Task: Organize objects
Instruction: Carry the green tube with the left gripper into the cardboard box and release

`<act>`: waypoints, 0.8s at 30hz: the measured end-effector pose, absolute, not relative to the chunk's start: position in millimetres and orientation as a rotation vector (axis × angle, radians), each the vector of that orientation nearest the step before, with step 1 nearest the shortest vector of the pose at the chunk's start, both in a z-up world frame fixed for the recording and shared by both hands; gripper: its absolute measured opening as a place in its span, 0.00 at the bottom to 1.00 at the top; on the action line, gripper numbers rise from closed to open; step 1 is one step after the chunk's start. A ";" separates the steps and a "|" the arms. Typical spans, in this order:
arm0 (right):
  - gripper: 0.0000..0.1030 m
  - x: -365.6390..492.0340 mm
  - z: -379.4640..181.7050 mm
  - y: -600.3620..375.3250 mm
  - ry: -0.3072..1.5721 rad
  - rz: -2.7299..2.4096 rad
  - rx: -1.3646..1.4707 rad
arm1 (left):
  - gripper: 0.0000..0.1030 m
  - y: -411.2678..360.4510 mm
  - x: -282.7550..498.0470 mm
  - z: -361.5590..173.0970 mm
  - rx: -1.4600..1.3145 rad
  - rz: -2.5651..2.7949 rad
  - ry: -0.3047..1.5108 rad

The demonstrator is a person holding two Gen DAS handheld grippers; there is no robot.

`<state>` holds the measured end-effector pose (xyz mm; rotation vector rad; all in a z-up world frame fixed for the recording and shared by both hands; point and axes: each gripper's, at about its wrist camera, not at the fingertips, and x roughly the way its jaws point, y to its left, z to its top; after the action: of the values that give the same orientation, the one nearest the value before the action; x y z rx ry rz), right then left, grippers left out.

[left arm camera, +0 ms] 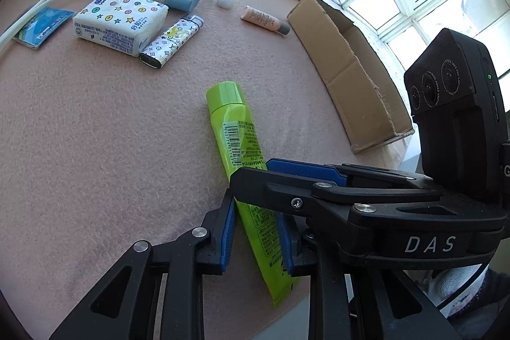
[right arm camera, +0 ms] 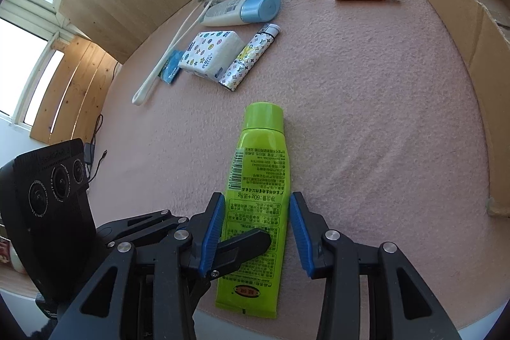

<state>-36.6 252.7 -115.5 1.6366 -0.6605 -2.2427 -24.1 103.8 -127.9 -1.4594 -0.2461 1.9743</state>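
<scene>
Lying flat on the table, the green tube [right arm camera: 255,199] sat between both wide claws [left arm camera: 255,231] [right arm camera: 255,228], ready for grabbing.

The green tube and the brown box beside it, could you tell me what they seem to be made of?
Green tube: probably soft plastic, glossy, with a flat crimped end and a smooth cap. Brown box: corrugated cardboard, matte, with creased flaps and a frayed cut edge.
</scene>
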 end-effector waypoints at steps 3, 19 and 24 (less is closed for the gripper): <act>0.37 -38.0 -108.0 255.7 -0.663 -2.263 1.612 | 0.25 104.4 -26.4 -121.7 -1.446 1.974 -0.280; 0.37 -48.9 -33.3 330.4 -0.722 -2.491 1.417 | 0.23 183.0 -65.9 -50.6 -1.281 1.939 -0.203; 0.37 -45.3 -17.6 373.8 -0.757 -2.563 1.385 | 0.23 232.5 -73.2 -34.5 -1.241 1.897 -0.158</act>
<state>-45.3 373.8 -17.6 1.3848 -0.7565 -2.5626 -73.2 232.5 -34.5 -1.2408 -0.1582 1.8965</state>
